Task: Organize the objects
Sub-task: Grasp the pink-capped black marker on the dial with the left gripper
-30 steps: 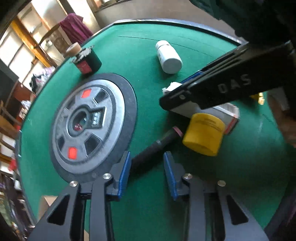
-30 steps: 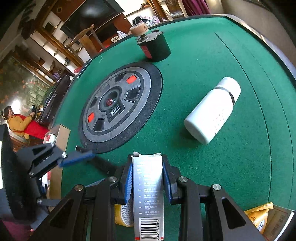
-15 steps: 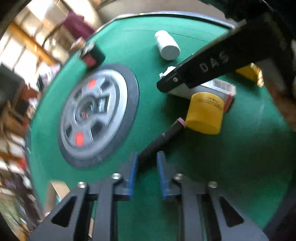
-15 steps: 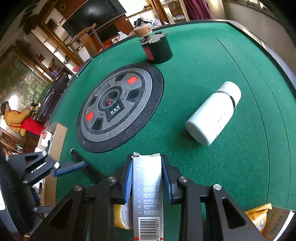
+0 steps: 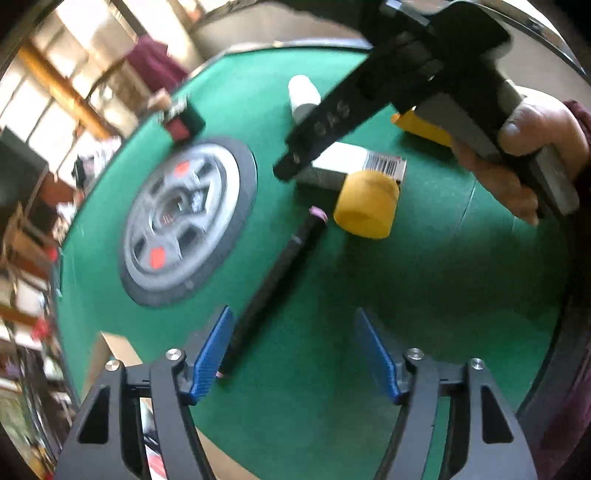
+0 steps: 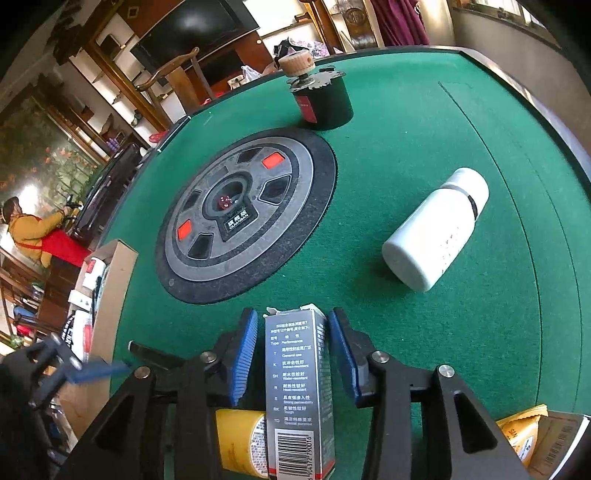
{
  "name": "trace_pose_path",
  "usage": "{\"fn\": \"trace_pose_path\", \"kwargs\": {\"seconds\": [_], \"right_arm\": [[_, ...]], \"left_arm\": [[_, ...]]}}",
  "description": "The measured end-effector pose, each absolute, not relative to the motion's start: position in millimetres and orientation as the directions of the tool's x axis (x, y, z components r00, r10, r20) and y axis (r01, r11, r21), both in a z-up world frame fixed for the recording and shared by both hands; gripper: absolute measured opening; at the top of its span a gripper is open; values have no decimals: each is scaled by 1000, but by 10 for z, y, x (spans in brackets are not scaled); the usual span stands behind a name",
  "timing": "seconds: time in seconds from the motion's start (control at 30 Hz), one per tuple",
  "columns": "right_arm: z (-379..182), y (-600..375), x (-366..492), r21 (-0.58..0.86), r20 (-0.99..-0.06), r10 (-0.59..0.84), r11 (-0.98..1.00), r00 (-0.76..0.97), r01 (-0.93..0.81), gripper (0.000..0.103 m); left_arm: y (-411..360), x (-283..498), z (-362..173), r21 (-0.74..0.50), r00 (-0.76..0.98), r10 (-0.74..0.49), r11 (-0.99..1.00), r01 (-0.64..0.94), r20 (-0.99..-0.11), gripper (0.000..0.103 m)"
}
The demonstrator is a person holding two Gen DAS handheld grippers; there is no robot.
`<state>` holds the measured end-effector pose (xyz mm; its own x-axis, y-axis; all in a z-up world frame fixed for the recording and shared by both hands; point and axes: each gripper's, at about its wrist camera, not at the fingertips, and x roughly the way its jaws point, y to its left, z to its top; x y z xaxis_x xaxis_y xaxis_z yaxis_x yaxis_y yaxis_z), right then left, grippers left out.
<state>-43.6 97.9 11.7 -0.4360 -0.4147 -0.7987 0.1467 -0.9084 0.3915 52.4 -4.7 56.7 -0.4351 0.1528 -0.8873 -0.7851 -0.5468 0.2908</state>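
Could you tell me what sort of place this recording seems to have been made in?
Probably a home living room. The work surface is an automatic mahjong table with green felt and a central dice panel; behind it stand a wooden chair, dark wooden shelving and a large television.

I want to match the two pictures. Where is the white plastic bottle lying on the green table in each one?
Left wrist view: white plastic bottle at top centre, partly behind the right gripper's black arm.
Right wrist view: same bottle at right of centre, lying on its side.
Shared landmark: round grey dial.
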Motion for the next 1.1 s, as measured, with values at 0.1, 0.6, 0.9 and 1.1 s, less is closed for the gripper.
{"fn": "trace_pose_path", "kwargs": {"seconds": [0.1, 0.6, 0.9, 1.1], "right_arm": [[117, 984, -438, 401, -797, -422, -905, -433, 144, 46], [134, 959, -417, 390, -800, -416, -908, -433, 152, 50], [146, 864, -376, 324, -821, -365, -931, -439, 168, 50], [149, 777, -342, 249, -835, -313, -948, -452, 196, 51]], "left_arm": [[-46, 312, 465, 323, -449, 132, -523, -789, -884, 70], [-67, 278, 309, -23, -227, 228, -752, -658, -947, 15], [105, 483, 205, 276, -567, 87, -806, -523, -819, 64], [-114, 497, 187, 29, -478, 247, -866, -499, -843, 15]]}}
